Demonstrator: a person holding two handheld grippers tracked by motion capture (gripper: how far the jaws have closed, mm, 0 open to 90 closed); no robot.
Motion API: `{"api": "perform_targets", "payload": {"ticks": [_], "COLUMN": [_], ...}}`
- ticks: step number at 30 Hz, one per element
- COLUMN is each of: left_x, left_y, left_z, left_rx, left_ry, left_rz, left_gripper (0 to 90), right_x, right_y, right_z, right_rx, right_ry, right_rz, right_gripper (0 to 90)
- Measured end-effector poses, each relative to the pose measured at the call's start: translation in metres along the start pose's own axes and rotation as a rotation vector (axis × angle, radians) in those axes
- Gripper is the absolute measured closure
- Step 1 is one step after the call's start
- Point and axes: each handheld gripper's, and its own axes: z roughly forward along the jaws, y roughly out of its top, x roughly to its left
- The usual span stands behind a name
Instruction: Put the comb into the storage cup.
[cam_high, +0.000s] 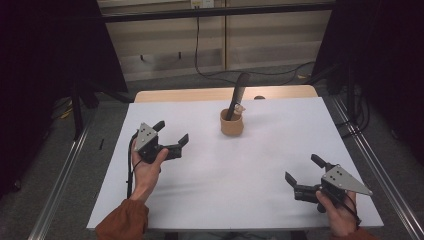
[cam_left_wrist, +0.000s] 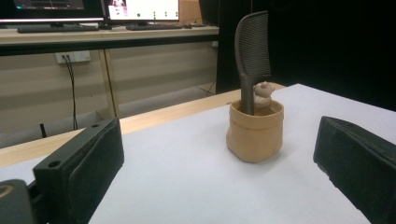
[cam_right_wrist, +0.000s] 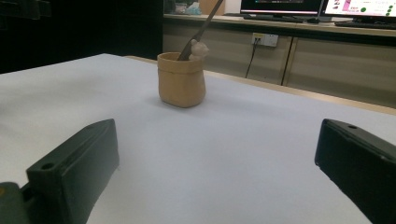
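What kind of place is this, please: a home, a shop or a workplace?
Probably a lab or recording workspace. Computer monitors stand on a long desk behind the white table, black curtains hang at the sides, and wall sockets feed cables across the floor.

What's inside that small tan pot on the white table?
The small tan pot holds a dark grey comb standing teeth-up and a small beige figurine peeking over the rim. Their lower parts are hidden by the wall.

Comb (cam_high: 237, 97) in cup (cam_high: 232, 125), far-centre on table (cam_high: 225, 185).
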Motion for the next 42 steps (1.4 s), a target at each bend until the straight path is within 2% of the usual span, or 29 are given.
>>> {"api": "perform_targets", "payload": {"ticks": [3,6,12,16,19,22,27,32,36,39,42], "left_x": [-0.002,-0.005,-0.007,-0.006,-0.006,-0.008,-0.012,-0.015,-0.015,-0.017,-0.018], "left_y": [-0.001,-0.001,-0.005,-0.010,-0.012,-0.012,-0.012,-0.015,-0.020,-0.026,-0.030], "left_z": [-0.005,-0.010,-0.019,-0.027,-0.034,-0.040,-0.049,-0.063,-0.066,-0.068,-0.071], "left_rx": [-0.001,-0.005,-0.002,-0.017,-0.004,0.001,-0.006,-0.047,-0.042,-0.022,-0.022], "left_ry": [-0.016,0.002,0.020,0.035,0.043,0.027,0.045,0.073,0.080,0.088,0.095], "left_rz": [-0.001,0.008,-0.009,-0.027,-0.032,-0.043,-0.025,-0.028,-0.033,-0.005,-0.027], "left_gripper": [2.0,2.3,2.7,2.7,2.7,2.7,2.8,2.9,2.9,3.1,4.2], "right_x": [0.000,0.000,0.000,0.000,0.000,0.000,0.000,0.000,0.000,0.000,0.000], "right_y": [0.000,0.000,0.000,0.000,0.000,0.000,0.000,0.000,0.000,0.001,0.000], "right_z": [0.000,0.000,-0.001,0.000,0.001,0.001,0.000,0.000,0.000,0.000,0.000], "right_rx": [-0.001,-0.001,-0.001,0.000,0.000,-0.001,-0.001,-0.001,-0.001,-0.003,-0.002], "right_ry": [-0.001,0.000,0.000,-0.003,-0.004,-0.004,-0.004,-0.005,-0.004,-0.004,-0.005], "right_rz": [-0.002,-0.003,-0.004,-0.004,-0.004,-0.004,-0.006,-0.006,-0.005,-0.007,-0.004], "right_gripper": [0.0,0.0,0.0,0.0,0.0,0.0,0.0,0.0,0.0,0.0,0.0]}}
